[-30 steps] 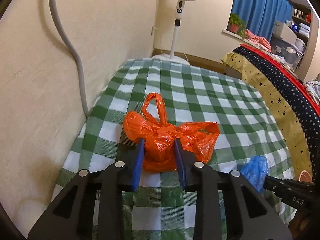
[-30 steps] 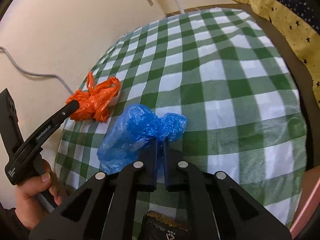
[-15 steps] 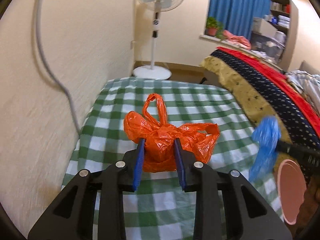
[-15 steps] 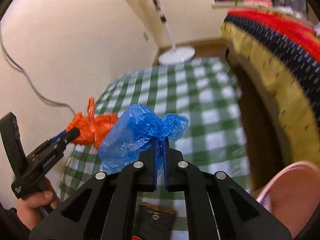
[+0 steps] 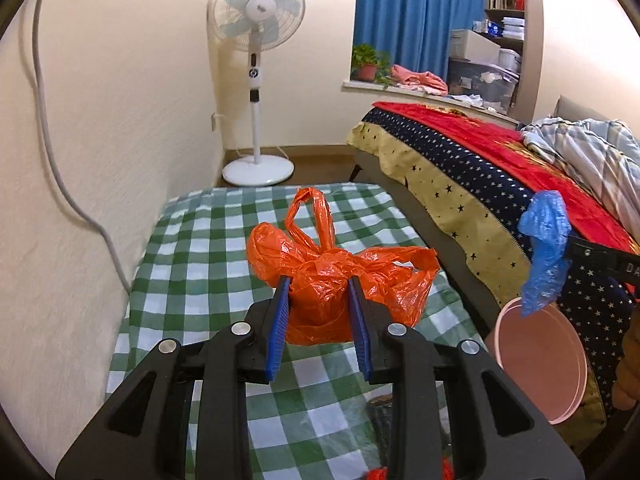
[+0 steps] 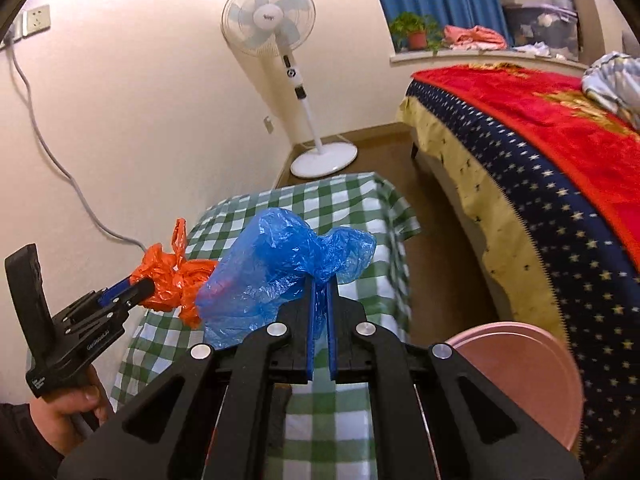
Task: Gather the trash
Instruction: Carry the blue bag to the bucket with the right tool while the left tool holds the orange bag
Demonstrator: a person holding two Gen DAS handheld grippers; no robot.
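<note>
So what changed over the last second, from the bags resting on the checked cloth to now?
Both bags were lifted off the green checked cloth: the left gripper raised the orange bag, the right gripper raised the blue bag toward the pink bin. Nothing was newly grasped or released. The grips stayed as they were, and the fan and bed did not move.

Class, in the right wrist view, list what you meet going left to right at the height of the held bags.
Left tongs → orange bag → blue bag → green checked cloth → starry bedspread.
</note>
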